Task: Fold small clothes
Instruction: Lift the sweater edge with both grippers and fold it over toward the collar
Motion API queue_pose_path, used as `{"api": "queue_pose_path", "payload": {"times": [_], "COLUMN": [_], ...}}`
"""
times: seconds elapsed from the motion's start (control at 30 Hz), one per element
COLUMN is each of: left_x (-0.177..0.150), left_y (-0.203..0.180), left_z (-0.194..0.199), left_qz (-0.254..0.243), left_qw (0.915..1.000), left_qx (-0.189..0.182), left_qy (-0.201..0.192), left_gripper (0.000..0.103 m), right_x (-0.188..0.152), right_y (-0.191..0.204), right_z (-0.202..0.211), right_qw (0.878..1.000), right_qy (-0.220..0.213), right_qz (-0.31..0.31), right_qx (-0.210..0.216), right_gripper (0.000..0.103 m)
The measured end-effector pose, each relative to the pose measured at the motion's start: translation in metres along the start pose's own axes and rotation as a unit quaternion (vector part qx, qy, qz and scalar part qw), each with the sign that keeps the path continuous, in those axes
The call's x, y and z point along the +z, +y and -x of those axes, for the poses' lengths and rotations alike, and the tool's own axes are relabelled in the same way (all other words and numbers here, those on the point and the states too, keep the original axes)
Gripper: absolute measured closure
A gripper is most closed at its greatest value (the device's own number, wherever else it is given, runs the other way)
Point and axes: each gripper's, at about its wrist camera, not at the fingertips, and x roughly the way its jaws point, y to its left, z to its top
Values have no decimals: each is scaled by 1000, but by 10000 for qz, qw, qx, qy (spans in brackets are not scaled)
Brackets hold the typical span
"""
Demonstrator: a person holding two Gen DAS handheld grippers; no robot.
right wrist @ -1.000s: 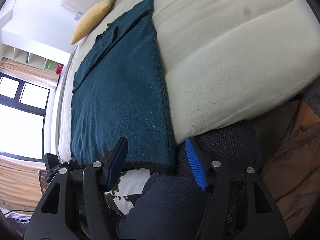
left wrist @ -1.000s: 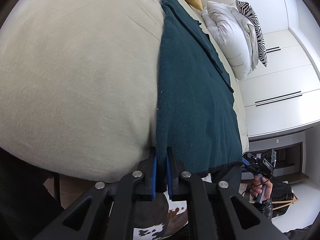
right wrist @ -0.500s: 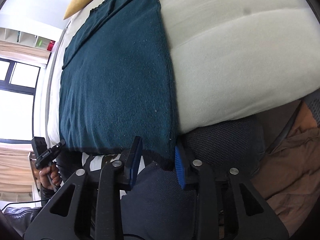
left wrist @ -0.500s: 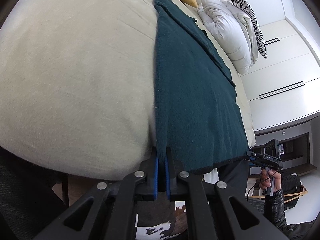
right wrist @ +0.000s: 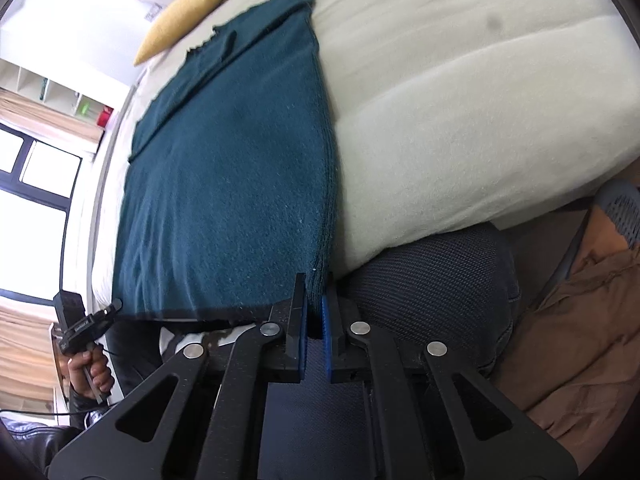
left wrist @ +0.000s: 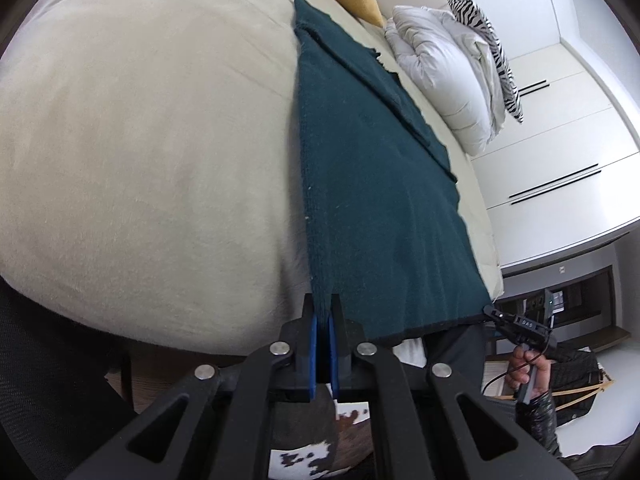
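Note:
A dark teal knitted garment (left wrist: pixel 372 184) lies flat along the cream bed (left wrist: pixel 140 140), its near hem hanging at the bed's edge. My left gripper (left wrist: pixel 323 318) is shut on the near left corner of the hem. My right gripper (right wrist: pixel 316 300) is shut on the near right corner of the same garment (right wrist: pixel 232 176). Each gripper shows in the other's view: the right one at the far hem corner in the left wrist view (left wrist: pixel 520 326), the left one in the right wrist view (right wrist: pixel 86 326). The garment's far end lies folded over near the pillows.
A yellow cushion (right wrist: pixel 184 16) and a white duvet with a zebra-print pillow (left wrist: pixel 444 76) lie at the bed's head. White wardrobes (left wrist: pixel 560 168) stand to the right, a window (right wrist: pixel 28 184) to the left. A dark mesh chair (right wrist: pixel 432 276) and brown cloth (right wrist: pixel 576 328) sit near the bed's edge.
My right gripper has closed from wide open onto the garment's near right corner. My left gripper has stayed shut on the left corner, and the hem has pulled taut between them.

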Motion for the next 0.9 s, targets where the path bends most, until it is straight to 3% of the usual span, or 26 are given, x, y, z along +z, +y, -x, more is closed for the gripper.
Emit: {"api": "queue_pose_path", "payload": {"times": [0.27, 0.5, 0.73, 0.9], "left_x": [28, 70, 111, 148], "left_y": [-22, -30, -35, -43], "left_z": [24, 34, 30, 18], "left_qz": [87, 324, 494, 554], "left_qw": [9971, 9913, 9869, 9850], "left_qx": [-625, -982, -1115, -1142], "left_qy": [-422, -820, -1052, -1172], "left_gripper": [98, 98, 98, 98], "right_x": [23, 67, 115, 156], "right_y": [32, 40, 35, 36], "right_z": [14, 19, 21, 16], "right_qw": [9968, 9894, 9777, 9734], "right_qy": [-484, -902, -1381, -1625], "right_qz": [57, -185, -673, -789], "right_qx": [638, 1122, 1433, 1411], "right_gripper": [99, 99, 99, 99]}}
